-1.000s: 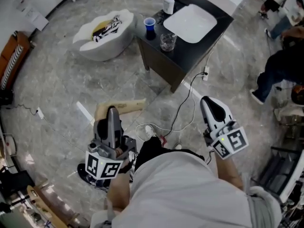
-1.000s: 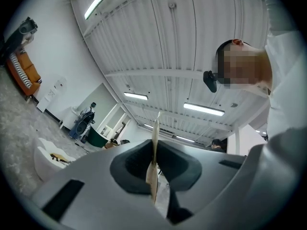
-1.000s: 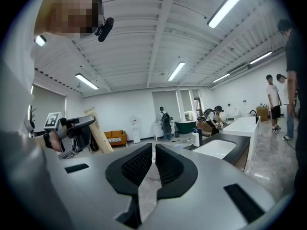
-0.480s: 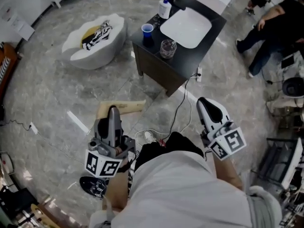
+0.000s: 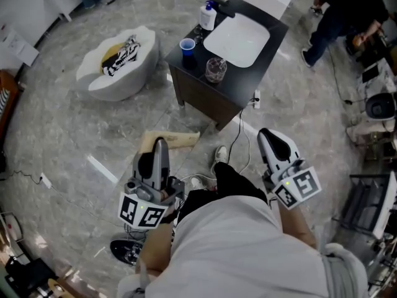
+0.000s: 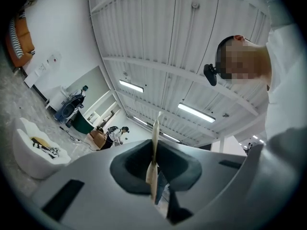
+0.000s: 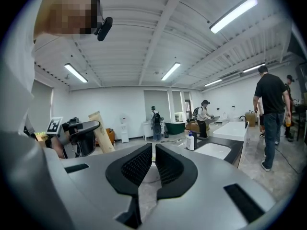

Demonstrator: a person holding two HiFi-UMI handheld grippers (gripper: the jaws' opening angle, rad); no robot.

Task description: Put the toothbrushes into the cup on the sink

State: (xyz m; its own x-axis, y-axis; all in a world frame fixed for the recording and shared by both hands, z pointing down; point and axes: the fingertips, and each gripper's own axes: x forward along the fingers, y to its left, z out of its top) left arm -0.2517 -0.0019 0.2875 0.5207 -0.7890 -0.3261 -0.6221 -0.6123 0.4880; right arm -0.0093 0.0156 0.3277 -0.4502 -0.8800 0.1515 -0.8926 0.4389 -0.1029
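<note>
Left gripper view: clamped edge-on in left gripper [image 6: 154,152], toothbrushes [image 6: 156,124], near, well apart from far sink [image 5: 236,31]. Likely light, stiff, thin: hold firmly at lower handle. Right gripper [image 7: 153,150] closed, empty.

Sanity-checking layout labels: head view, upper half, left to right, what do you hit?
white scalloped seat → blue cup → clear glass → white basin → person in dark clothes

White blob-shaped seat [image 5: 102,82] (striped cloth [image 5: 127,47] on it), soap bottle [image 5: 207,16], wooden board [image 5: 177,140], floor cables [image 5: 240,131]
</note>
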